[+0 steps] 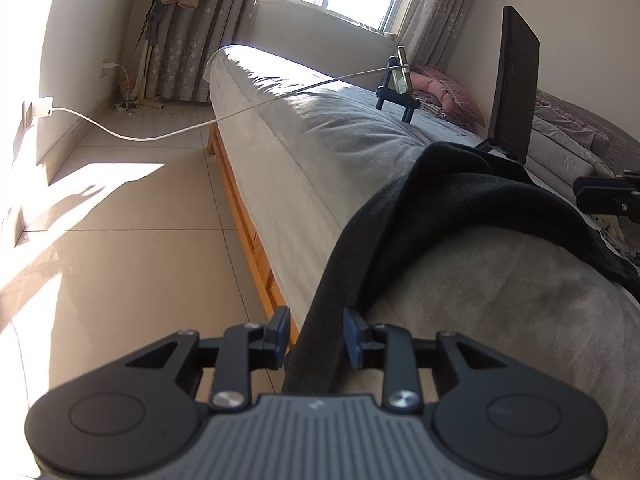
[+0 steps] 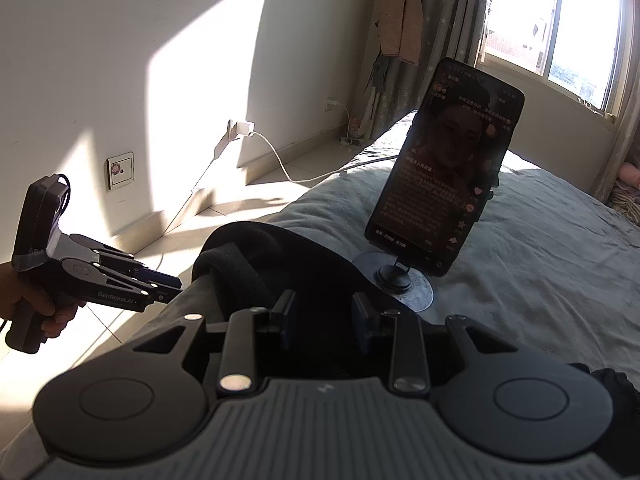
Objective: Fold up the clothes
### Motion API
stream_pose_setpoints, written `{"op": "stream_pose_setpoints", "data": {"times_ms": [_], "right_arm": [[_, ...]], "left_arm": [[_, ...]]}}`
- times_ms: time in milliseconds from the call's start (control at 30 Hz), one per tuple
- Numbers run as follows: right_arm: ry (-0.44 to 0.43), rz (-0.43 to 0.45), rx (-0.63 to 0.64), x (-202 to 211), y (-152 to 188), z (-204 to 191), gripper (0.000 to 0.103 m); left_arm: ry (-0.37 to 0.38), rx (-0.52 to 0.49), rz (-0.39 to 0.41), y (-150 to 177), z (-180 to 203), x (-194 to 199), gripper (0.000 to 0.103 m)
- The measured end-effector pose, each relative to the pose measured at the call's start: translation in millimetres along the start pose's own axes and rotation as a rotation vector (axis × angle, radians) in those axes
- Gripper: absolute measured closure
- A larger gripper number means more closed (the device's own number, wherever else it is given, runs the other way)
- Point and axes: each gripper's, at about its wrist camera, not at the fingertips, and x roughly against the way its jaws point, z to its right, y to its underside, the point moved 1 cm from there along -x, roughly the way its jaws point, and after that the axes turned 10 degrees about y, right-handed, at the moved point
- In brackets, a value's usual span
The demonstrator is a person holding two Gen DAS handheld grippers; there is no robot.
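Black, soft garment (image 1: pixel 448 216) droops off the bed (image 1: pixel 280 152) edge, a hanging strip between the left gripper's (image 1: pixel 316 334) parted jaws; right gripper (image 2: pixel 326 320), part-open, hovers over it; grip uncertain.

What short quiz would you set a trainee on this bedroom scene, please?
1. True or false: the phone is propped in a stand on the bed.
2. The dark garment lies: A on the floor; B draped over the bed's edge; C on the windowsill.
3. What lies between the jaws of the left gripper?
Key: 1 true; 2 B; 3 a strip of the dark garment.
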Motion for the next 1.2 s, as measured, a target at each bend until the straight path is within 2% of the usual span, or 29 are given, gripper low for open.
{"op": "stream_pose_setpoints", "data": {"times_ms": [133,233,267,300,333,367,467,600,733,867,933,967,1033,1067,1200], "right_arm": [[-0.015,-0.006,-0.013,2.1,2.5,-1.1,0.069],[-0.03,-0.007,-0.013,4.4,5.0,-4.1,0.069],[-0.035,-0.007,-0.014,5.3,5.8,-5.2,0.069],[-0.041,-0.008,-0.015,6.5,6.6,-6.5,0.069],[-0.045,-0.009,-0.015,7.5,6.9,-7.6,0.069],[-0.047,-0.008,-0.012,8.8,7.2,-8.6,0.069],[-0.053,-0.006,-0.008,12.4,7.8,-9.6,0.069],[-0.063,-0.008,-0.014,16.2,9.3,-8.7,0.069],[-0.054,-0.015,-0.018,18.2,8.7,-9.3,0.069],[-0.061,-0.02,-0.018,23.6,6.3,-9.3,0.069],[-0.064,-0.017,-0.006,26.9,5.8,-9.8,0.068],[-0.065,-0.015,-0.004,28.1,6.1,-9.9,0.067],[-0.069,-0.016,-0.006,28.7,7.4,-9.4,0.067],[-0.07,-0.018,-0.009,28.4,8.4,-9.2,0.067],[-0.073,-0.026,-0.016,28.6,14.0,-8.9,0.067]], "left_arm": [[0.021,0.012,-0.002,2.2,-1.7,1.8,0.072],[0.003,0.019,-0.03,2.7,-3.7,-7.1,0.074],[0.001,0.013,-0.037,2.5,-3.2,-10.2,0.08],[-0.006,0.003,-0.044,2.3,-1.8,-14.1,0.092],[-0.016,-0.002,-0.05,1.4,-1.2,-17.5,0.098],[-0.026,0.0,-0.052,-0.1,-1.4,-19.6,0.102],[-0.043,-0.008,-0.027,-8.5,-0.2,-20.9,0.102],[-0.165,-0.085,0.022,-42.1,1.3,-24.8,0.102],[-0.335,-0.04,0.111,-91.5,-17.8,-28.8,0.102],[-0.423,-0.079,0.126,-119.7,-21.0,-35.0,0.102],[-0.488,-0.113,0.1,-123.6,-15.3,-35.4,0.098],[-0.494,-0.12,0.09,-124.1,-13.4,-34.2,0.091],[-0.449,-0.116,0.093,-119.1,-10.2,-26.8,0.078],[-0.425,-0.109,0.092,-114.6,-8.4,-21.8,0.068],[-0.353,-0.093,0.072,-89.1,-0.9,-8.3,0.065]]}}
